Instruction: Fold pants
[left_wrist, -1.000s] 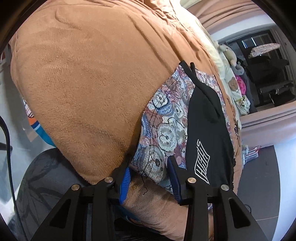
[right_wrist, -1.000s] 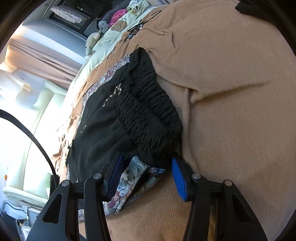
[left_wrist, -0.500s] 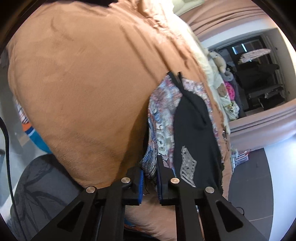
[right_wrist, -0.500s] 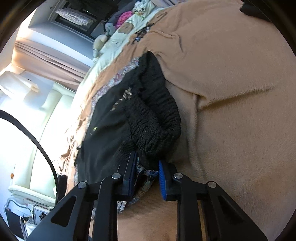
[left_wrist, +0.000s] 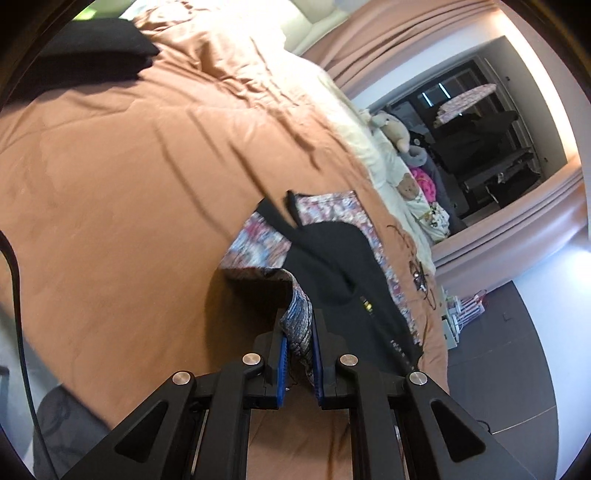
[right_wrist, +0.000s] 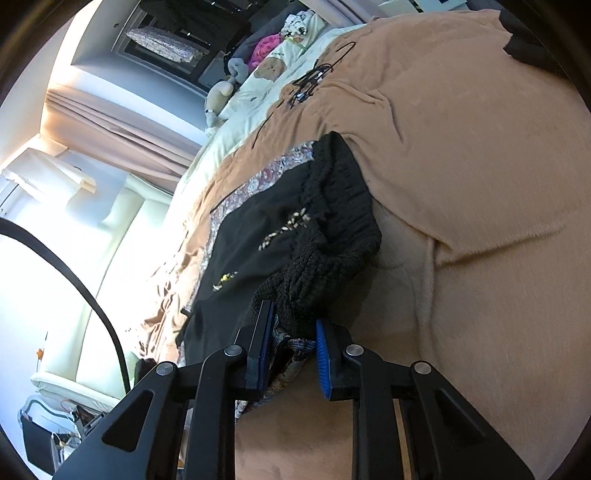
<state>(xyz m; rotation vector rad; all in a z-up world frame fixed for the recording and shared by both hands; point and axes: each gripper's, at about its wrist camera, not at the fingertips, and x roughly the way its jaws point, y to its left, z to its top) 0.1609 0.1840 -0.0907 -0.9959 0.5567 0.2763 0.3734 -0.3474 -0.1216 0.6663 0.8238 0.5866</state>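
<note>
The pants (left_wrist: 332, 254) lie on a brown blanket (left_wrist: 122, 173): black cloth on top, a printed multicolour panel beneath. My left gripper (left_wrist: 298, 334) is shut on the printed hem corner, which is lifted clear of the blanket with a shadow under it. In the right wrist view the pants (right_wrist: 258, 236) show their gathered black elastic waistband (right_wrist: 332, 236). My right gripper (right_wrist: 293, 336) is shut on the bunched waistband end and a bit of printed cloth, held just above the blanket (right_wrist: 480, 166).
A folded black garment (left_wrist: 88, 55) lies at the blanket's far left. Black cords (left_wrist: 419, 275) lie beyond the pants. Soft toys and pillows (left_wrist: 402, 147) sit at the bed's far side. A dark floor (left_wrist: 506, 369) lies beyond the bed edge at right.
Both grippers shut on the pants, left on the printed hem, right on the waistband. The left one then rose and lifted its corner off the blanket; the right barely moved.
</note>
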